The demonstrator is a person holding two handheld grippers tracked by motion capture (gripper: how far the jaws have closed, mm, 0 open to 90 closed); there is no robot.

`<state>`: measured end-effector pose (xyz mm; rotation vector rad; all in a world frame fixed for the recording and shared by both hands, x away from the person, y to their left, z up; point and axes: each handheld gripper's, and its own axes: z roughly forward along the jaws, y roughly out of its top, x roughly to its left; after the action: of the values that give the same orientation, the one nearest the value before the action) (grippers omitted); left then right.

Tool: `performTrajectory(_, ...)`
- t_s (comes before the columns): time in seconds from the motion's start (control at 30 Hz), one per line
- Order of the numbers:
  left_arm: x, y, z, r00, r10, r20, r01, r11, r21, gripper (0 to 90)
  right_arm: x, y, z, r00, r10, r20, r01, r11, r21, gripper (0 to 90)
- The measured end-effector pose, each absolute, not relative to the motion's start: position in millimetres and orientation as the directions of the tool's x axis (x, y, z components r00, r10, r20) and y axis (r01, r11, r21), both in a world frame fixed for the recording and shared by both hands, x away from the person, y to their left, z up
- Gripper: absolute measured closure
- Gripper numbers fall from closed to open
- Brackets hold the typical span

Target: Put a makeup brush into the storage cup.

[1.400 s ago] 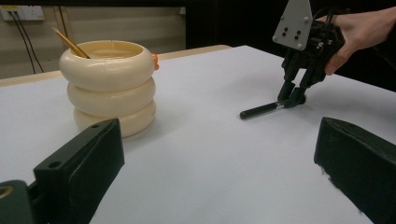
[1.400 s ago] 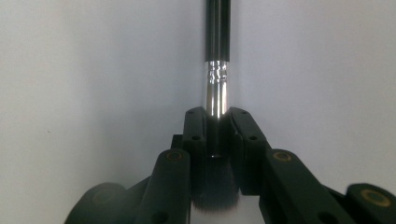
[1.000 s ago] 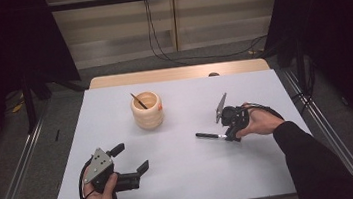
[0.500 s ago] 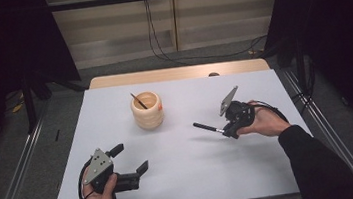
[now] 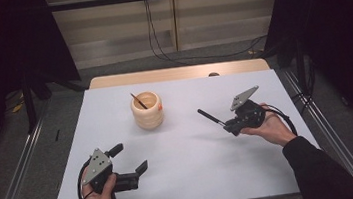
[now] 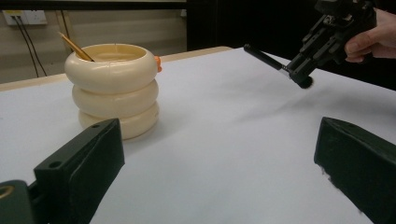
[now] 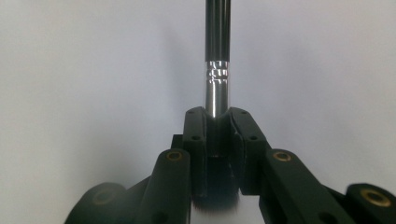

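A cream holder (image 5: 147, 110) made of stacked rings stands at the table's far middle, with a thin wooden stick (image 5: 139, 101) leaning inside it. My right gripper (image 5: 228, 125) is lifted off the table at the right, shut on a black brush (image 5: 211, 117). The brush's handle points up and left toward the holder. In the right gripper view the jaws clamp the brush (image 7: 217, 46) at its silver ferrule. My left gripper (image 5: 131, 157) rests at the near left, open and holding nothing. The left gripper view faces the holder (image 6: 112, 88) and the brush (image 6: 264, 57).
A white sheet (image 5: 198, 177) covers the table, with a strip of wooden tabletop (image 5: 176, 73) showing at the far edge. Metal rails (image 5: 328, 127) run along the floor on both sides. Black curtains hang at left and right.
My right gripper has risen from the table with the brush, and the handle has swung up toward the holder. The left gripper has stayed still.
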<state>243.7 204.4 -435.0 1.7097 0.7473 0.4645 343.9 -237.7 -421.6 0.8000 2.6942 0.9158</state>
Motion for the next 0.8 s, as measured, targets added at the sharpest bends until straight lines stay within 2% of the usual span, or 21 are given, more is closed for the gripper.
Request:
performTrajectory(0.17, 244.0, 205.0, -434.9, 0.715, 0.694, -0.079, 0.237, -0.135, 0.962, 1.7, 339.0, -244.7, -422.1, -0.82, 0.571, 0.043, 0.449, 0.595, 0.666, 77.9)
performTrajectory(0.27, 244.0, 205.1, -435.0, 0.717, 0.693, -0.081, 0.237, -0.132, 0.963, 1.7, 333.5, -243.5, -424.2, -0.815, 0.579, 0.007, 0.439, 0.609, 0.661, 77.9)
performTrajectory(0.47, 243.8, 205.0, -434.9, 0.718, 0.692, -0.078, 0.236, -0.136, 0.962, 1.7, 325.0, -248.6, -424.9, -0.81, 0.584, 0.052, 0.429, 0.53, 0.732, 77.9)
performTrajectory(0.8, 243.8, 205.3, -433.9, 0.72, 0.689, -0.079, 0.23, -0.129, 0.965, 1.5, 313.6, -262.7, -418.2, -0.814, 0.577, 0.07, 0.373, 0.426, 0.824, 77.9)
